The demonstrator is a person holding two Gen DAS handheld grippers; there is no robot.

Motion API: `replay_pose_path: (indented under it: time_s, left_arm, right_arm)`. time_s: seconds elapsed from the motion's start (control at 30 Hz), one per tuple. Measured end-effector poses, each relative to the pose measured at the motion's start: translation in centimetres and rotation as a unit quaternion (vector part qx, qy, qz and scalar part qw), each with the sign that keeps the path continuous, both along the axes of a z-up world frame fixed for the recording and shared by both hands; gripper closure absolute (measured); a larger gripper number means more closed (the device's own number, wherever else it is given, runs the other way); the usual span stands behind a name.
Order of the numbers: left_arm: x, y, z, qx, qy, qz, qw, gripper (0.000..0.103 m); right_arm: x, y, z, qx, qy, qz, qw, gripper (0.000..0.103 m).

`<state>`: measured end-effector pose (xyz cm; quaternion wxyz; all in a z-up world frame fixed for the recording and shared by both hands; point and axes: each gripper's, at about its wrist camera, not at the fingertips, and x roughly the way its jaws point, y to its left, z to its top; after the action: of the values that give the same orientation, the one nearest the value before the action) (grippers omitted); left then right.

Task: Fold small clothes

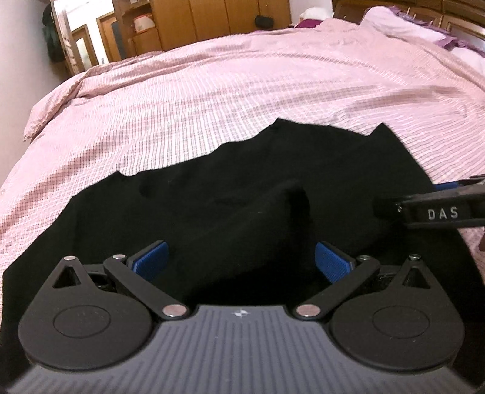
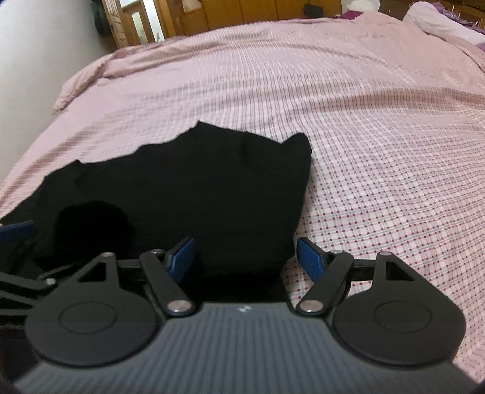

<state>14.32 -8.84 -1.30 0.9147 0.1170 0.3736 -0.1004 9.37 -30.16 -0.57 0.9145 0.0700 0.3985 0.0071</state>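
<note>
- Your left hand-held gripper is spread wide, holding nothing, over the black garment.
- Your right hand-held gripper is likewise wide, straddling the garment's right edge.
- Garment lies on the pink checked bed; wooden wardrobe and pillow stand beyond.

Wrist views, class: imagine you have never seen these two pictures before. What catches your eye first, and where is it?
A black garment lies spread on the near part of a pink checked bedspread, dark against pale. Low in each view an open hand-held gripper with blue pads frames the cloth: the left hand-held gripper sits over its middle, the right hand-held gripper at its right edge. Wooden cupboards stand beyond the bed.
</note>
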Motion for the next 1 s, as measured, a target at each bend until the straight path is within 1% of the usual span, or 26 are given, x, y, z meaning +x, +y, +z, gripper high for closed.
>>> replay_pose_path:
  time_s: [0.13, 0.2, 0.23, 0.27, 0.33, 0.37, 0.4, 0.43, 0.5, 0.6, 0.63, 0.7, 0.77, 0.83, 0.93, 1.0]
  left_arm:
    - [1.6, 0.0, -1.1, 0.019, 0.000, 0.009, 0.9998, 0.000]
    - [2.2, 0.1, -1.5, 0.020, -0.005, 0.009, 0.9998, 0.002]
    - [2.4, 0.2, -1.7, 0.017, -0.009, 0.007, 0.9998, 0.009]
    - [2.6, 0.2, -1.8, 0.002, -0.014, 0.012, 0.9998, 0.017]
    - [2.8, 0.5, -1.8, -0.018, -0.016, 0.003, 0.9997, 0.054]
    - [2.7, 0.8, -1.5, -0.027, -0.020, 0.003, 0.9994, 0.062]
    - [2.6, 1.1, -1.2, -0.034, -0.028, 0.005, 0.9990, 0.074]
    - [2.4, 1.6, -0.7, -0.041, -0.039, 0.006, 0.9984, 0.081]
    - [2.0, 3.1, 0.4, -0.057, -0.061, 0.024, 0.9962, 0.082]
    - [1.8, 6.1, 1.7, -0.074, -0.090, 0.075, 0.9903, 0.082]
    - [1.9, 7.3, 1.9, -0.073, -0.097, 0.099, 0.9876, 0.082]
    - [2.4, 9.6, 1.5, -0.051, -0.101, 0.144, 0.9831, 0.082]
    - [3.0, 11.9, 0.6, -0.035, -0.081, 0.183, 0.9791, 0.082]
    - [3.2, 14.3, -0.2, -0.036, -0.059, 0.211, 0.9751, 0.081]
    - [2.6, 17.3, -0.9, -0.056, -0.038, 0.235, 0.9697, 0.080]
    - [2.0, 19.0, -1.1, -0.080, -0.029, 0.244, 0.9661, 0.079]
  right_arm:
    - [0.3, 0.1, -0.7, 0.014, 0.002, 0.005, 1.000, 0.028]
    - [0.4, 0.1, -0.8, 0.019, 0.001, 0.004, 1.000, 0.028]
    - [0.5, 0.0, -0.9, 0.022, -0.002, 0.003, 1.000, 0.028]
    - [0.5, 0.0, -1.0, 0.024, -0.004, 0.003, 1.000, 0.028]
    - [0.5, -0.1, -1.2, 0.029, -0.008, 0.002, 1.000, 0.027]
    - [0.5, -0.1, -1.3, 0.030, -0.011, 0.001, 0.999, 0.027]
    - [0.5, -0.1, -1.3, 0.030, -0.013, 0.001, 0.999, 0.027]
    - [0.5, -0.2, -1.4, 0.031, -0.015, 0.002, 0.999, 0.027]
    - [0.5, -0.3, -1.5, 0.032, -0.018, 0.004, 0.999, 0.027]
    - [0.4, -0.3, -1.5, 0.035, -0.022, 0.004, 0.999, 0.027]
    - [0.4, -0.3, -1.6, 0.034, -0.023, 0.004, 0.999, 0.027]
    - [0.4, -0.2, -1.6, 0.031, -0.024, 0.004, 0.999, 0.027]
    - [0.4, -0.1, -1.6, 0.029, -0.024, 0.004, 0.999, 0.027]
    - [0.4, -0.1, -1.7, 0.026, -0.025, 0.005, 0.999, 0.027]
    - [0.4, -0.1, -1.7, 0.027, -0.026, 0.006, 0.999, 0.027]
    - [0.5, -0.1, -1.7, 0.027, -0.026, 0.005, 0.999, 0.027]
